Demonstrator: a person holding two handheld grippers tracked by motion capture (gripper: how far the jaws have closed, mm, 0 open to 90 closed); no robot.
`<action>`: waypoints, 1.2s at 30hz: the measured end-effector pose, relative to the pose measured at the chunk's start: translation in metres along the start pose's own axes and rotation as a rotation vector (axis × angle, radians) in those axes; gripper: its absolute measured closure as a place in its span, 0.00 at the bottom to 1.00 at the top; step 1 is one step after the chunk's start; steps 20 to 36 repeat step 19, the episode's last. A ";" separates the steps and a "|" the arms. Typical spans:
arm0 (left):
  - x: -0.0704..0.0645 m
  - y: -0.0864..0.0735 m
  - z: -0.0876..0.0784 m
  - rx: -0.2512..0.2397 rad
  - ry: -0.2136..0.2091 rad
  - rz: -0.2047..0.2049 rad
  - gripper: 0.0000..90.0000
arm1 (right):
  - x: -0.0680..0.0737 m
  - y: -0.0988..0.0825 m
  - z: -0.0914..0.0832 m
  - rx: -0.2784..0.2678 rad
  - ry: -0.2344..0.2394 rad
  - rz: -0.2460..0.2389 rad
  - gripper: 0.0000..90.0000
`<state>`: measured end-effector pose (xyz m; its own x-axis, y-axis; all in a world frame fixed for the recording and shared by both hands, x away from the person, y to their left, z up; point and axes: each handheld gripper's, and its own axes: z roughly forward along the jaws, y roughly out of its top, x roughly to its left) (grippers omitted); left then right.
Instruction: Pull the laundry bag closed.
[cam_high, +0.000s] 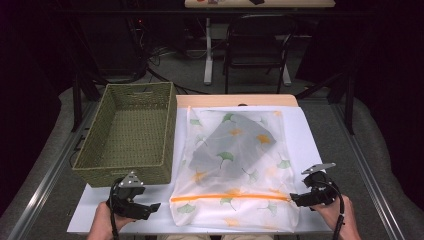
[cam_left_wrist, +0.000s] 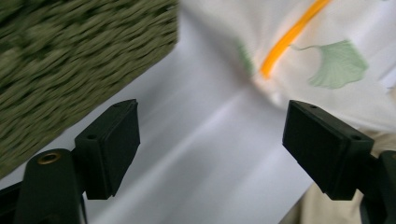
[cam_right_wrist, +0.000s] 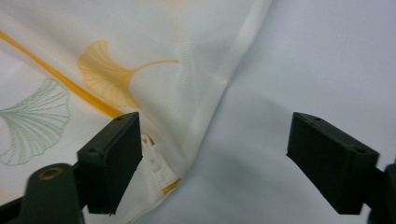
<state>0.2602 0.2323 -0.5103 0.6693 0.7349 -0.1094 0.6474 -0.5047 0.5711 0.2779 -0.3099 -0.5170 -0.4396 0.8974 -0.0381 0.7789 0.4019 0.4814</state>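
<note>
Two grippers, our left gripper (cam_high: 154, 206) and right gripper (cam_high: 294, 200), gape wide with nothing held. Our bag (cam_high: 235, 170) lies flat on the white table (cam_high: 310, 145), beside the basket (cam_high: 131, 131). If we grab just thin cloth, the bag might slip and sag.

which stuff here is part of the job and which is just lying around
In the job:
- mesh laundry bag with its orange zipper
- grey cloth inside the bag
- left gripper, jaws open
- right gripper, jaws open
- likely the woven basket

Lying about:
- black chair
- far table
</note>
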 end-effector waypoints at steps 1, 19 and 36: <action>0.014 -0.013 -0.006 0.007 0.046 -0.081 0.18 | 0.000 0.000 0.000 0.000 0.000 0.000 0.16; 0.035 -0.024 0.011 0.070 0.096 -0.144 0.08 | -0.018 -0.010 0.027 -0.025 -0.052 0.027 0.02; 0.035 -0.024 0.011 0.070 0.096 -0.144 0.08 | -0.018 -0.010 0.027 -0.025 -0.052 0.027 0.02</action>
